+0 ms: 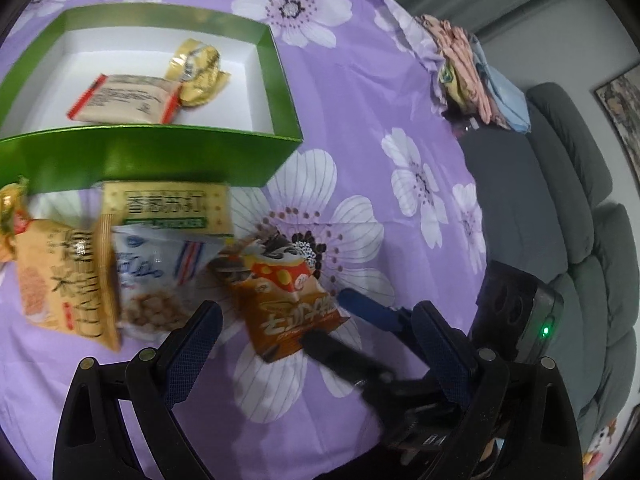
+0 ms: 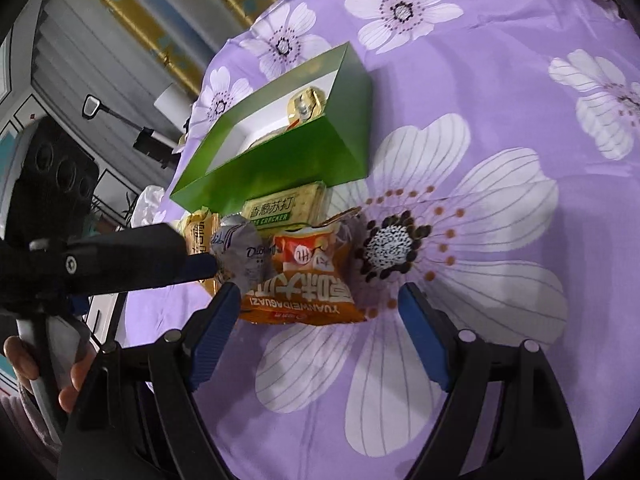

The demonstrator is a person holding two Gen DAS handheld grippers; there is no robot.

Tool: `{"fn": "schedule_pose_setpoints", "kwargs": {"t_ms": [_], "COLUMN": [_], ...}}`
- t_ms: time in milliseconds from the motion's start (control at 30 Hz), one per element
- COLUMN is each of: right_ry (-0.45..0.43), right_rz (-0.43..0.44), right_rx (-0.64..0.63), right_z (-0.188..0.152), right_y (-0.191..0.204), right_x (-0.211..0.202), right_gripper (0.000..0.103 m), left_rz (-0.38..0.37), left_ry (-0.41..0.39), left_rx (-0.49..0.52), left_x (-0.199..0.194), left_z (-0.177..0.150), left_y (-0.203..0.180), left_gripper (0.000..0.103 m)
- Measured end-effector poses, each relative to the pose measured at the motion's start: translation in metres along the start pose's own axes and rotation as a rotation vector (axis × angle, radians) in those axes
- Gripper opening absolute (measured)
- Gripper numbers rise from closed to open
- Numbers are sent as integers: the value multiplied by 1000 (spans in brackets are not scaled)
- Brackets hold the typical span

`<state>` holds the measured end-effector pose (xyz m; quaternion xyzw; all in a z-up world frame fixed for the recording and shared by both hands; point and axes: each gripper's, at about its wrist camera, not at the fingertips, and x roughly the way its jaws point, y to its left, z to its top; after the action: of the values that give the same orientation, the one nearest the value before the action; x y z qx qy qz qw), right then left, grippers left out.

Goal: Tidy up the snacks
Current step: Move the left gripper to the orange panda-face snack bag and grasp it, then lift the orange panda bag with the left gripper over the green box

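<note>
The orange seed packet point(image 2: 304, 280) is lying flat on the purple flowered cloth point(image 2: 500, 92), showing a red-and-white panel, brown lettering and a crinkled, sealed edge; in the right wrist view it is sitting at centre frame, partly over a large white flower. My right tongs point(image 2: 320, 312) are standing spread wide, pinching nothing: the packet's near edge is lying just ahead of the tips, closer to the left blue pad point(image 2: 216, 332) than to the right one, and I cannot tell whether that pad is touching it. My left tongs point(image 1: 320, 320) are also standing spread and empty in the left wrist view, with the same packet point(image 1: 288, 300) lying between and just beyond their tips at lower centre. The right tool's blue-tipped finger point(image 1: 372, 308) is reaching in from the lower right beside the packet. Left of the packet, a white nut bag point(image 1: 160, 276) and a tan packet point(image 1: 68, 280) are lying side by side, with a yellow cracker packet point(image 1: 168, 208) behind them against the green box point(image 1: 152, 152). The box is sitting at upper left, holding a beige packet point(image 1: 128, 100) and a gold-wrapped snack point(image 1: 200, 72).
</note>
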<state>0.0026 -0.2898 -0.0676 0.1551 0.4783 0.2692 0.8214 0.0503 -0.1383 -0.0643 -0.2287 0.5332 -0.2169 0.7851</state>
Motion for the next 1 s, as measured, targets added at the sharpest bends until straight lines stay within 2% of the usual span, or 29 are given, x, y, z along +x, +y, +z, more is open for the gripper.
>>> {"fn": "schedule_pose_setpoints", "kwargs": {"t_ms": [167,333,467,533,600,800,1000], "right_ry": [26,40,40,39,41,2,-50], "right_rz": [37,72,64,86,85,67,64], "right_rx": [-23,-41,-94,-100,-109,-172,-199], "right_z": [-2,-5,-8,-9,-10,-17,-17], "right_y": [4,7,14,14,13,23,25], "right_x": [12,19,22,22,23,15,-8], "right_gripper": [81,68,52,43,40,33,32], "left_rz": [52,71,83,96,101,111,91], "left_ry": [48,78,87,79,80,72,34], "left_rx": [17,-19,-32,-31,-29,1,44], "left_x": [24,40,44,42,41,38,23], "left_z": [4,4,5,5,5,2,-1], "left_y": [-4,6,12,15,18,10,-8], "left_gripper": [95,93,73,66,59,57,57]}}
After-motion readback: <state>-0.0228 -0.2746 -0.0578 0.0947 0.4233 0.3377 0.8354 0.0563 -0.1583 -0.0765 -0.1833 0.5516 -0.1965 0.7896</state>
